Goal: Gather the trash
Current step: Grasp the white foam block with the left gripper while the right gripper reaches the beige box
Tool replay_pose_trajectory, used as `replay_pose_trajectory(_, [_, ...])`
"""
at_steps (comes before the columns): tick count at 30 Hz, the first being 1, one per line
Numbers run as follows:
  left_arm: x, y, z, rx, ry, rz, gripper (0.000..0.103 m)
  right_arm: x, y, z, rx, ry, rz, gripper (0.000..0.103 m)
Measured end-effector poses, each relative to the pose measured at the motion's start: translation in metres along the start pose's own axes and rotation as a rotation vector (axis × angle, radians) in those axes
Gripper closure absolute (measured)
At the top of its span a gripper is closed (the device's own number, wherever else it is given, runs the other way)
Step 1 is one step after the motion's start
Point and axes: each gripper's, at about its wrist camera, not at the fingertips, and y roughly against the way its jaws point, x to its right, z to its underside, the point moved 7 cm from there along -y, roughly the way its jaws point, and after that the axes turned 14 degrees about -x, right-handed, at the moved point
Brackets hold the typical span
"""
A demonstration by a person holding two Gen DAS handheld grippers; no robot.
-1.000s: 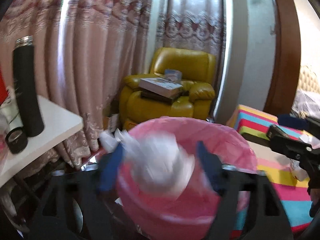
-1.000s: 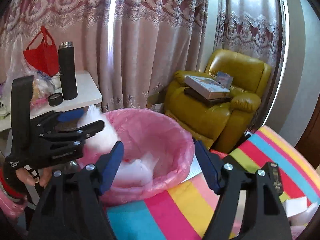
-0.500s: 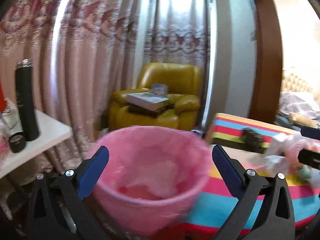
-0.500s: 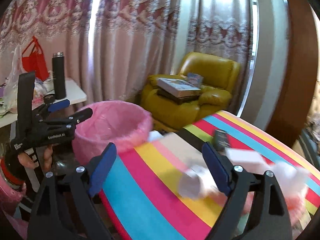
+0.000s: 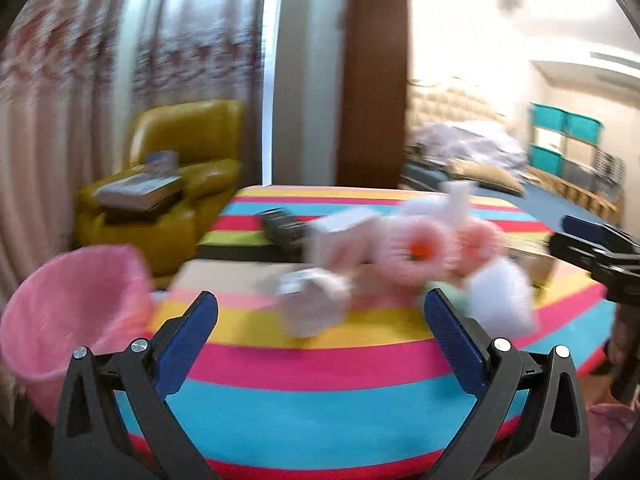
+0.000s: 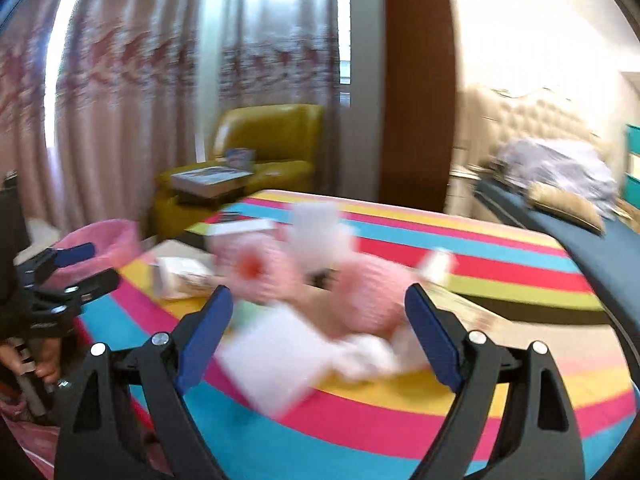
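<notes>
A blurred heap of trash lies on the striped table [image 5: 320,412]: white crumpled paper [image 5: 312,300], pink fluffy pieces [image 5: 416,248] and a white wad [image 5: 504,296]. My left gripper [image 5: 320,316] is open and empty, facing the heap. A pink-lined bin [image 5: 72,312] stands at the table's left edge. In the right wrist view my right gripper [image 6: 318,308] is open with nothing held; white paper [image 6: 276,356] and pink pieces [image 6: 368,292] lie just beyond its pads. The left gripper [image 6: 68,264] shows at the left, near the bin [image 6: 100,240].
A black remote [image 5: 288,228] lies at the table's far side. A yellow armchair [image 5: 176,176] with books stands behind the bin, by the curtains. A bed [image 6: 560,200] with bedding is at the right. A person's hand [image 6: 44,360] holds the left gripper's handle.
Both grippers swung right, away from the bin toward the heap on the table. The left gripper let go of the white trash it held over the bin. Both jaws stand wider.
</notes>
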Motion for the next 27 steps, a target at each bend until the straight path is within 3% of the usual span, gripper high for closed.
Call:
replay_pose_trajectory(7, [0.106,-0.028,-0.008,-0.024,-0.22,0.117,0.006,0.072,-0.002,0.022,-0.033,-0.079,0.165,0.018])
replay_pose_trajectory(13, [0.155,-0.067,0.003,-0.104,-0.337,0.109,0.006,0.109,-0.008,0.034,-0.072,-0.146,0.19,0.018])
replay_pose_trajectory(17, [0.169,-0.085,0.001,-0.107,-0.411,0.048,0.01,0.111,-0.015,0.04,-0.095,-0.14,0.197,0.018])
replay_pose_trajectory(18, [0.17,-0.089,0.001,-0.106,-0.416,0.036,0.03,0.111,-0.017,0.041,-0.101,-0.138,0.197,0.018])
replay_pose_trajectory(19, [0.171,-0.094,0.002,-0.124,-0.423,0.035,0.041,0.111,-0.02,0.041,-0.113,-0.131,0.195,0.018])
replay_pose_trajectory(24, [0.167,-0.087,0.002,-0.096,-0.415,0.046,0.04,0.106,-0.04,0.036,-0.177,-0.067,0.181,0.014])
replay_pose_trajectory(27, [0.164,-0.084,-0.003,-0.081,-0.408,0.041,0.04,0.112,-0.058,0.034,-0.256,-0.021,0.241,0.014])
